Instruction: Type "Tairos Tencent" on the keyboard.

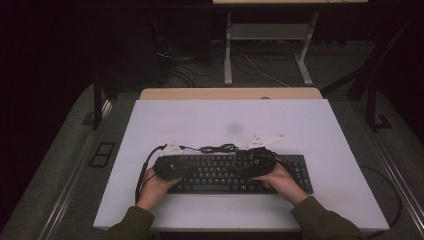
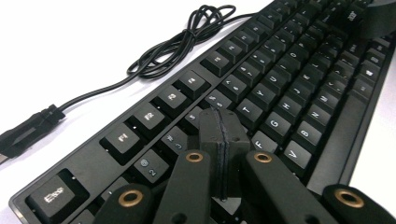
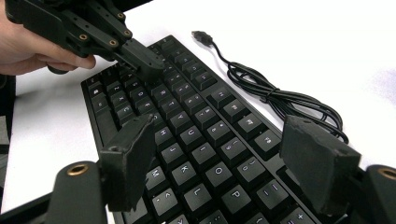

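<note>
- Right gripper (image 3: 219,163) hovers over the keyboard (image 1: 235,172) at the table's near edge, jaws spread, gripping nothing
- Left gripper (image 2: 223,140) pressed together, tip on the number row; could strike two keys
- Beyond, the coiled cable (image 1: 217,148) may snag

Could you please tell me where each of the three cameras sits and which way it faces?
High view: above the person's side, looking forward and down on the table; forearms and hands show.
Left gripper view: on the left claw, shut, facing the keyboard.
Right gripper view: on the open right claw, above the keys.
Both claw views share the coiled cable.
</note>
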